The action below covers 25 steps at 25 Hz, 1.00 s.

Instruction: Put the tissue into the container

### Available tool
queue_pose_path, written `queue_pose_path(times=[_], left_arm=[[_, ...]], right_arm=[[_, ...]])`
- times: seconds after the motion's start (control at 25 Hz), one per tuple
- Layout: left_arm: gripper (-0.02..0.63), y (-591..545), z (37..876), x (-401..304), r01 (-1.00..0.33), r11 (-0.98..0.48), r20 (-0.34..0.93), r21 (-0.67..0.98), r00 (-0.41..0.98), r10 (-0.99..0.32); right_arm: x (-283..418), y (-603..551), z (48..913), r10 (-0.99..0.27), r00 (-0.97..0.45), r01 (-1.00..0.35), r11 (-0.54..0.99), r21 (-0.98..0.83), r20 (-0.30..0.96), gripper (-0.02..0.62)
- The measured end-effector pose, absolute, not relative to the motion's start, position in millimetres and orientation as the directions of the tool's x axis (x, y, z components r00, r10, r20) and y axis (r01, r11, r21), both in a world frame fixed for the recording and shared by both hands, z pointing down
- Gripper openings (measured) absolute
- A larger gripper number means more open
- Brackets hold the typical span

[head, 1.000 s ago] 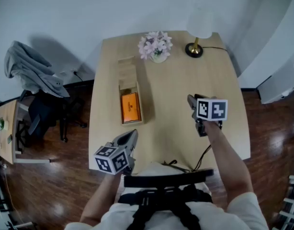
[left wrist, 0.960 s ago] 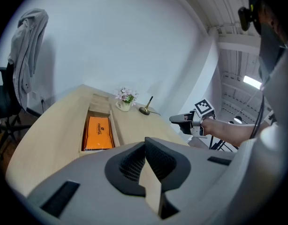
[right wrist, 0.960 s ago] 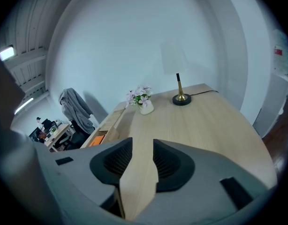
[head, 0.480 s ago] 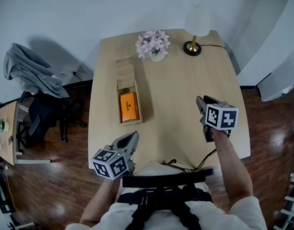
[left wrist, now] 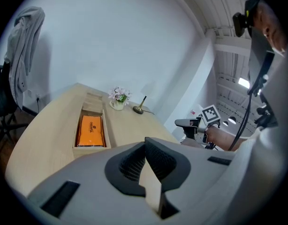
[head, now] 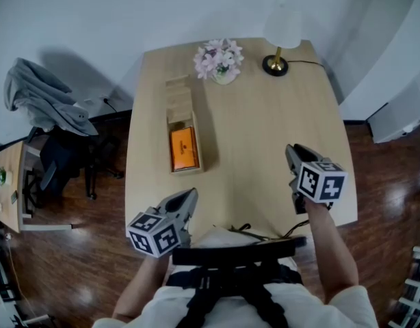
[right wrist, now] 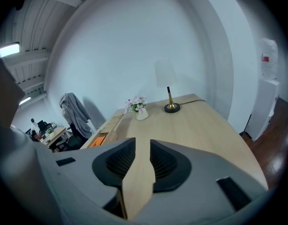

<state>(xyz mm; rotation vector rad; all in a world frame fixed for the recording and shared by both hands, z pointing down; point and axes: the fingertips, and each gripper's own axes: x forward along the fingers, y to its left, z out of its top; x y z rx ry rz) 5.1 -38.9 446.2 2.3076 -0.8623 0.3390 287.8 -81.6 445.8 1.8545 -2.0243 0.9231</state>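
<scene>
An orange tissue pack lies in the near end of a long wooden container on the left half of the table; it also shows in the left gripper view. My left gripper hovers at the table's near edge, short of the container, its tips together and nothing between them. My right gripper hangs over the near right part of the table, far from the container. Its jaws have just been closing and still leave a narrow gap with only table showing through.
A vase of pink flowers and a brass lamp with a cable stand at the table's far end. A chair draped with a grey garment and a small side table are on the left. A black cable crosses the near edge.
The right gripper has drawn back from mid-table toward the near right edge. The left gripper has barely shifted. The tissue pack stays in the container.
</scene>
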Motion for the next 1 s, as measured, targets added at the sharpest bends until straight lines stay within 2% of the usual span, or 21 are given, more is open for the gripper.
queue_pose_path(times=[0.44,1.0], left_arm=[[0.0,-37,435,9,-0.627,-0.602,0.424,0.494,0.778,-0.463],[0.0,-20,438,10,-0.604,-0.629,0.44,0.49,0.794,-0.419]], right_arm=[[257,-36,435,-0.834,-0.168,-0.964,0.027,-0.265,0.526,0.025],[204,7,469,-0.76,-0.273,-0.951,0.122,-0.283,0.59,0.025]])
